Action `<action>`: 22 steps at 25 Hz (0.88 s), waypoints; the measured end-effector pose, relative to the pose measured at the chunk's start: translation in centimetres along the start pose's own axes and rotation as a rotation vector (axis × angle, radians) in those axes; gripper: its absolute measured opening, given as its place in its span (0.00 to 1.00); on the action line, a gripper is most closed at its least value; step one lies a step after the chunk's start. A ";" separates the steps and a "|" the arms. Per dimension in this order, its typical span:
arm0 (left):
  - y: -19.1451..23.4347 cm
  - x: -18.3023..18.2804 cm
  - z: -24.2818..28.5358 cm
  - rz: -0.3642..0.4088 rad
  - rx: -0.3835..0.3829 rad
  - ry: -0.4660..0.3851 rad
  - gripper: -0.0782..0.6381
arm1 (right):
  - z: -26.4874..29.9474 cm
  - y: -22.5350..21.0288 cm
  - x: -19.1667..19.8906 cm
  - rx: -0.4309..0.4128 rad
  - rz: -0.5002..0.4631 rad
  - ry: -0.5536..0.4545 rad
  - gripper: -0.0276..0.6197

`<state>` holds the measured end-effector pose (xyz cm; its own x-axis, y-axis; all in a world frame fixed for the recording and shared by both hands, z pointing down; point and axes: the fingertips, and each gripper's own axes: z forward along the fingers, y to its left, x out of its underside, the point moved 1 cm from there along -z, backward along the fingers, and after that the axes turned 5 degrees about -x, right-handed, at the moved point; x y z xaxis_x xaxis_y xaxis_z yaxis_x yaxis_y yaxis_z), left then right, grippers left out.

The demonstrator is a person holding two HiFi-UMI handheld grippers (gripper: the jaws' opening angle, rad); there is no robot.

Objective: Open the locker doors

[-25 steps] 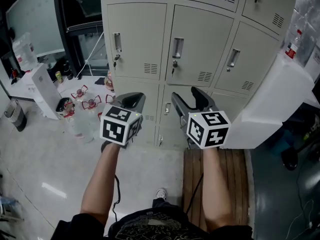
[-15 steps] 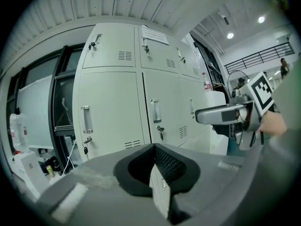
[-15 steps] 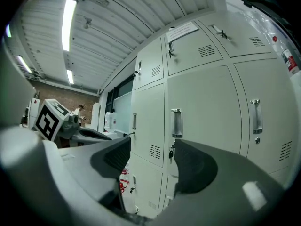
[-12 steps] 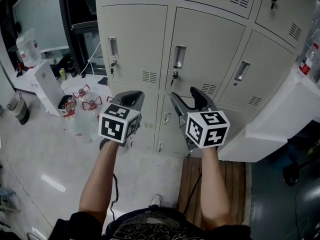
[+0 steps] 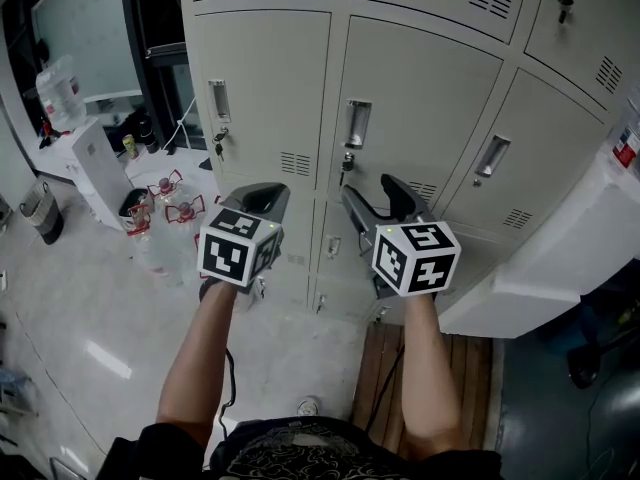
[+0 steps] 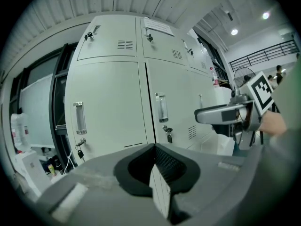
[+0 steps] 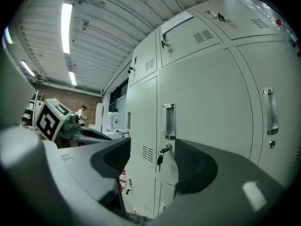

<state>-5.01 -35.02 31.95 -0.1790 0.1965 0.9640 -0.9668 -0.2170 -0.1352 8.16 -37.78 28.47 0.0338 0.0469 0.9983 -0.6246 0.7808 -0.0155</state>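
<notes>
A bank of pale grey lockers (image 5: pixel 420 98) stands in front of me with every door shut. The left door has a handle (image 5: pixel 219 100) with a key (image 5: pixel 218 143) below it. The middle door's handle (image 5: pixel 357 124) also has a key (image 5: pixel 346 160) hanging under it. My left gripper (image 5: pixel 262 200) is shut and empty, a short way off the lockers. My right gripper (image 5: pixel 380 193) is open and empty. In the right gripper view the middle handle (image 7: pixel 169 121) and key (image 7: pixel 161 157) show between the parted jaws, still apart from them. The left gripper view shows both handles (image 6: pixel 79 118), (image 6: pixel 161 108).
Several water bottles (image 5: pixel 165 208) stand on the floor at the left, beside a white box (image 5: pixel 95 173) and a bin (image 5: pixel 38 211). A white counter (image 5: pixel 560 258) juts out at the right. A wooden pallet (image 5: pixel 440 368) lies under my right arm.
The lockers have grown larger and slid down-left in the head view as I came closer. Both grippers keep their pose, left shut and right open.
</notes>
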 end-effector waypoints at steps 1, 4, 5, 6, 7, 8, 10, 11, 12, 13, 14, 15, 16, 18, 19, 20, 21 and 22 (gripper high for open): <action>0.1 0.0 0.2 -0.004 0.000 -0.002 0.11 | 0.2 -0.1 -0.1 -0.002 0.001 -0.001 0.48; 0.3 -0.2 0.6 -0.001 -0.002 0.002 0.11 | 0.8 -0.4 -0.2 -0.011 -0.001 0.000 0.48; 0.4 -0.2 0.7 0.001 -0.004 0.004 0.11 | 1.1 -0.4 -0.2 -0.015 -0.002 0.001 0.48; 0.6 -0.2 0.9 0.001 -0.006 0.004 0.11 | 1.3 -0.5 -0.2 -0.017 -0.003 0.002 0.48; 0.8 -0.1 1.1 -0.001 -0.008 0.002 0.11 | 1.6 -0.5 -0.2 -0.019 -0.004 0.003 0.48; 0.9 0.0 1.2 -0.003 -0.008 0.000 0.11 | 1.8 -0.5 -0.2 -0.020 -0.005 0.003 0.48; 1.4 0.4 1.5 -0.004 -0.007 0.001 0.11 | 2.5 -0.4 -0.4 -0.023 -0.010 -0.002 0.48; 1.6 0.6 1.6 -0.005 -0.006 0.004 0.11 | 2.8 -0.3 -0.5 -0.024 -0.014 -0.004 0.48; 2.0 0.9 1.8 -0.009 -0.005 0.007 0.11 | 3.2 -0.2 -0.6 -0.027 -0.018 -0.006 0.48; 2.3 1.0 2.0 -0.012 -0.003 0.009 0.11 | 3.6 -0.1 -0.7 -0.031 -0.020 -0.007 0.48; 2.5 1.1 2.3 -0.012 0.001 0.008 0.11 | 4.0 -0.1 -0.8 -0.034 -0.021 -0.009 0.48; 2.7 1.0 2.6 -0.009 0.007 0.004 0.11 | 4.4 -0.1 -1.0 -0.034 -0.020 -0.012 0.48; 2.8 0.9 2.9 -0.004 0.017 -0.001 0.11 | 4.8 -0.2 -1.1 -0.030 -0.020 -0.016 0.48; 3.2 0.5 3.6 0.008 0.036 -0.012 0.11 | 5.6 -0.5 -1.5 -0.014 -0.023 -0.023 0.48; 3.5 0.4 3.9 0.010 0.044 -0.016 0.11 | 6.0 -0.6 -1.6 -0.007 -0.025 -0.023 0.48; 3.9 0.3 4.1 0.008 0.051 -0.018 0.11 | 6.5 -0.6 -1.7 -0.001 -0.029 -0.022 0.48; 4.2 0.2 4.4 0.005 0.061 -0.019 0.11 | 6.9 -0.6 -1.9 0.004 -0.032 -0.022 0.48; 4.5 0.0 4.8 0.004 0.073 -0.021 0.11 | 7.3 -0.6 -2.0 0.010 -0.034 -0.021 0.48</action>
<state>-8.45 -40.58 32.49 -0.1780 0.1753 0.9683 -0.9501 -0.2867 -0.1228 2.70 -42.89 26.88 0.0387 0.0070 0.9992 -0.6313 0.7753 0.0190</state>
